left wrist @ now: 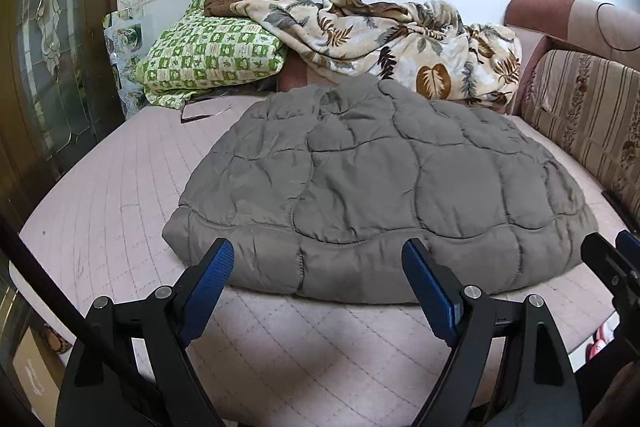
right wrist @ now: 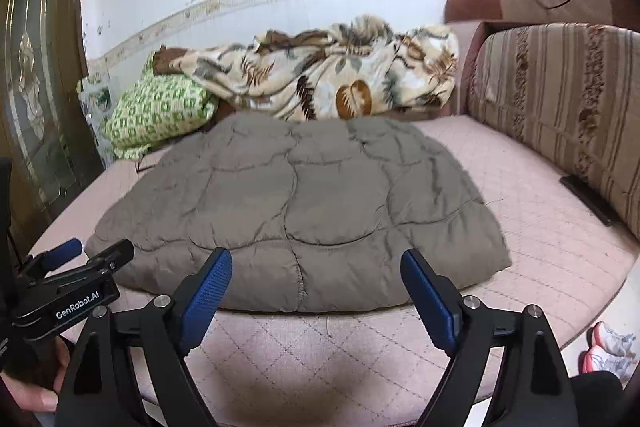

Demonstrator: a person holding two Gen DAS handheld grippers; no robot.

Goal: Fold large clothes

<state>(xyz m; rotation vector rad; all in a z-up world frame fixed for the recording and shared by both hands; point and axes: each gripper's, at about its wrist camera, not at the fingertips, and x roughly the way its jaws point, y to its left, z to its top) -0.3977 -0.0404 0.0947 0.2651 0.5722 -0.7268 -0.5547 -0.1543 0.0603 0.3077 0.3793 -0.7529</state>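
Both the left gripper point(left wrist: 318, 281) and the right gripper point(right wrist: 316, 283) are wide open, holding nothing. The gray quilt point(left wrist: 380, 183) lies folded at twelve o'clock on the pink bed point(left wrist: 120, 187). It is puffy, so its top layer might slide open.

Before me the quilt point(left wrist: 384, 183) is plain grey-brown with curved stitched panels. The bed point(left wrist: 120, 187) beneath is pale pink, quilted in diamonds. The pillow point(left wrist: 208, 57) is green-and-cream check; the blanket point(left wrist: 400, 39) is cream with brown and grey leaves. The sofa back point(right wrist: 560, 99) is beige with brown floral stripes. My left gripper point(left wrist: 318, 267) is black with blue pads.
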